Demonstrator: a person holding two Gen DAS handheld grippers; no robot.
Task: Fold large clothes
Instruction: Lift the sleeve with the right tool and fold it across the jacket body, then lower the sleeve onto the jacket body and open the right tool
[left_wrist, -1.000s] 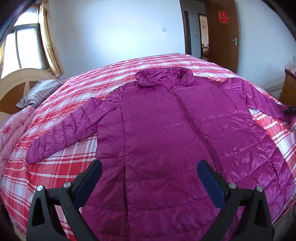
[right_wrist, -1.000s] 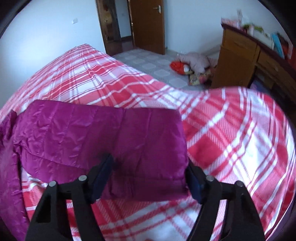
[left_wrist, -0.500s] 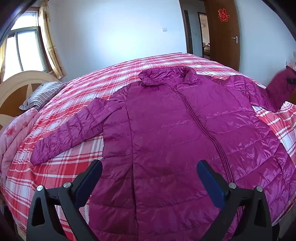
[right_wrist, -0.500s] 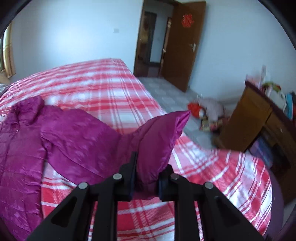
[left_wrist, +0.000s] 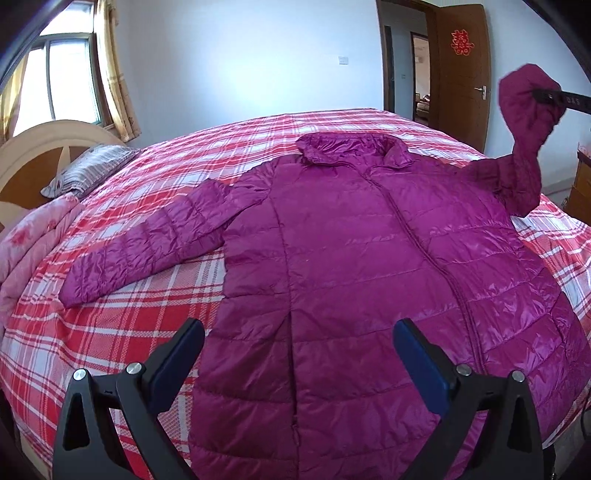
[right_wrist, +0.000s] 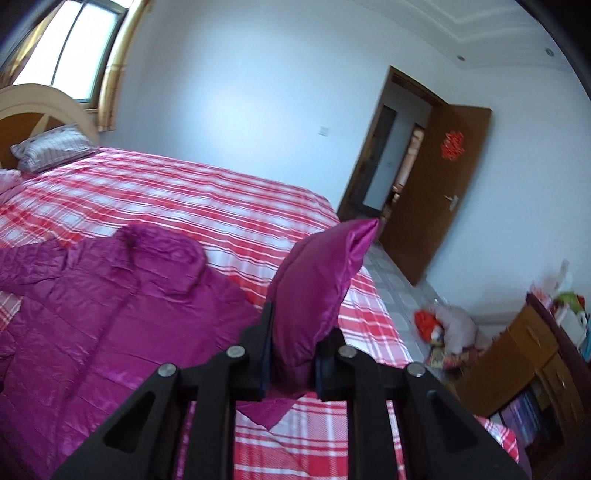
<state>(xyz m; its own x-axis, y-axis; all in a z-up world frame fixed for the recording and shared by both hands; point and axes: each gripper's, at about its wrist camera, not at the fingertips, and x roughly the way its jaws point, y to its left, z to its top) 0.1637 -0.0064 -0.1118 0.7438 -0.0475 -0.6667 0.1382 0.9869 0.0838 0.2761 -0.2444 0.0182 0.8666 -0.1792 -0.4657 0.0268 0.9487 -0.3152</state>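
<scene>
Magenta quilted jacket (left_wrist: 369, 266) spread front-up on a red plaid bed (left_wrist: 122, 310), collar toward the far edge, zip closed down the middle. Left sleeve (left_wrist: 147, 243) lying flat, angled out over the plaid. Right sleeve (left_wrist: 524, 147) lifted clear of the bed — cuff (right_wrist: 317, 295) pinched between the jaws of the right gripper (right_wrist: 291, 365), which are drawn close together on the fabric, the sleeve draping down limp from the grip to the shoulder. Left gripper (left_wrist: 299, 354) hanging above the hem, jaws wide apart, holding nothing.

Judged from the sheen and the puffy stitched channels: light, soft, springy, and slick. Likely to slide on itself and puff back open after a fold, so each fold probably needs pressing flat. No stiffness anywhere — whatever is lifted will sag, as the raised sleeve does now.

Best holds, by the look of it: cuffs, hem corners, shoulder seams and collar, where layers bunch and give the jaws something thick to bite. Smooth single panels would probably slip out. A sensible spot for the free gripper — the near hem corner or the left cuff.
</scene>
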